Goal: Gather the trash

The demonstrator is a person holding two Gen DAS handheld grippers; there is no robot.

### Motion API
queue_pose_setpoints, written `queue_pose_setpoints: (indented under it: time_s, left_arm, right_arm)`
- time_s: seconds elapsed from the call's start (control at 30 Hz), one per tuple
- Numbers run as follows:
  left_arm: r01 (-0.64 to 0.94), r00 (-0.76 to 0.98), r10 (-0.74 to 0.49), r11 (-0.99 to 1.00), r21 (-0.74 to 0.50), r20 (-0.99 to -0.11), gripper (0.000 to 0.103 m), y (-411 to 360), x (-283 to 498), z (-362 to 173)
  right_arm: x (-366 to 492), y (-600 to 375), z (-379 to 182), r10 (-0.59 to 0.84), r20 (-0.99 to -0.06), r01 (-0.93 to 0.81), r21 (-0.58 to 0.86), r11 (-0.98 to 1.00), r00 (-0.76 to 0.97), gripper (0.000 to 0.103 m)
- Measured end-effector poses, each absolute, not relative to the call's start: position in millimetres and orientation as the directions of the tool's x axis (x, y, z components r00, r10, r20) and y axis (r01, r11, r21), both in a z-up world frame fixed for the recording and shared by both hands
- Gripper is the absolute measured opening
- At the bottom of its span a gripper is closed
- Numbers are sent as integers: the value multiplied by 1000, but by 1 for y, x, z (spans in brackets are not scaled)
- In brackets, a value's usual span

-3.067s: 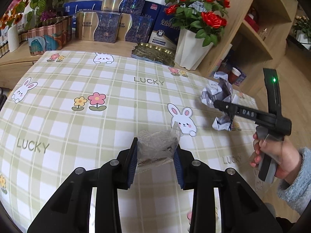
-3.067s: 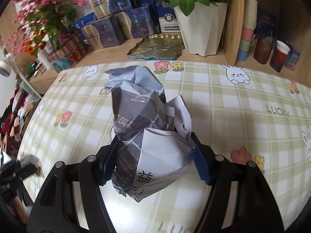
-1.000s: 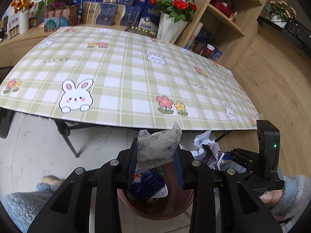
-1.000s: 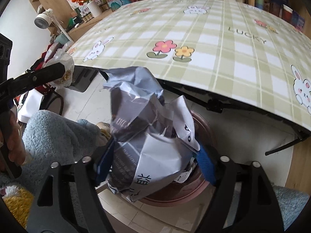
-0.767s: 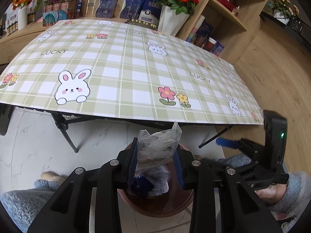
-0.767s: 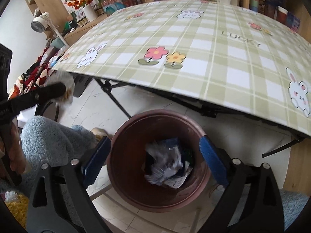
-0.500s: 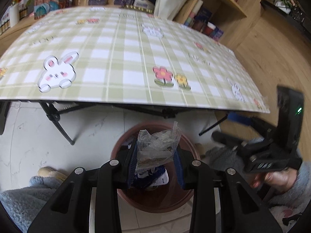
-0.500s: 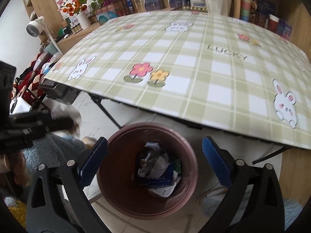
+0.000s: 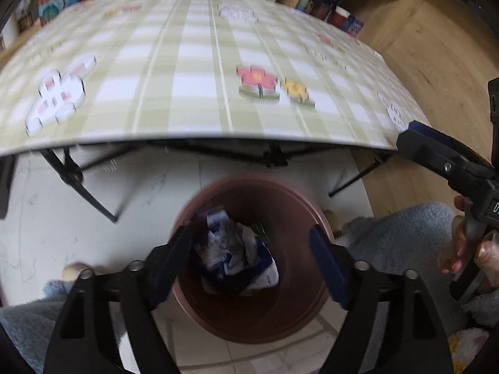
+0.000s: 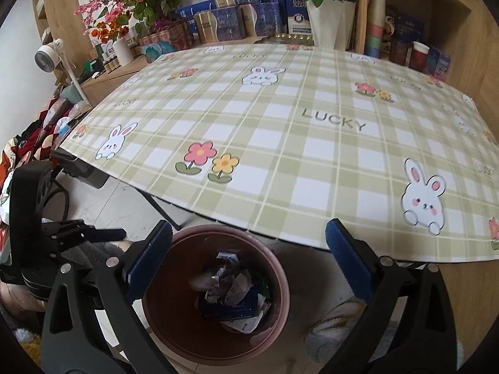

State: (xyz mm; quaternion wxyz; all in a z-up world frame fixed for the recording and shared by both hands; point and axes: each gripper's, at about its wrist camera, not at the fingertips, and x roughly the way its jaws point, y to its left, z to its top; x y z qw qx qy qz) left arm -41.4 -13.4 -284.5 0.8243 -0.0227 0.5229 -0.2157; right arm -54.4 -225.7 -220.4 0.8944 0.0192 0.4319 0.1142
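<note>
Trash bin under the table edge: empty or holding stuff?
Holding stuff, but far from full. The brown trash bin has crumpled paper and wrappers piled at its bottom, with bare inner wall showing above the pile in both wrist views.

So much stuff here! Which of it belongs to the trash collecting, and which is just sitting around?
Part of the job:
- brown bin on the floor
- crumpled trash inside it
- left gripper, jaws opening, nothing between them
- right gripper, open, empty

Just sitting around:
- checked tablecloth
- red roses in a white vase
- gift boxes
- small fan
</note>
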Motion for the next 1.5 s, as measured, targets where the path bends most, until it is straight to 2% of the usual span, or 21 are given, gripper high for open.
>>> queue_pose_setpoints:
  time_s: [0.13,0.3,0.57,0.73,1.0,1.5]
  left_arm:
    - [323,473,-333,927,-192,-816,91,-10,-38,-251]
    - [309,629,-272,947,-87,-728,97,-5,-34,-193]
    - [253,833,-176,964,79,-524,97,-5,-38,-87]
    - [249,866,-195,967,59,-460,97,-4,-41,-42]
    - [207,893,-148,974,96,-426,97,-12,-43,-19]
    - [208,880,-153,975,75,-449,97,-10,-40,-21]
  right_arm:
    - [-54,-225,-202,208,-751,-185,116,976,627,97]
    - [-52,-225,-170,190,-717,-186,86,979,671,97]
    - [-44,-235,-94,162,-610,-155,64,986,776,97]
    - [-45,-244,-57,149,-551,-141,58,988,821,97]
    - [-46,-251,-36,122,-522,-122,34,992,844,97]
    - [-45,-255,-41,92,-532,-90,29,995,842,97]
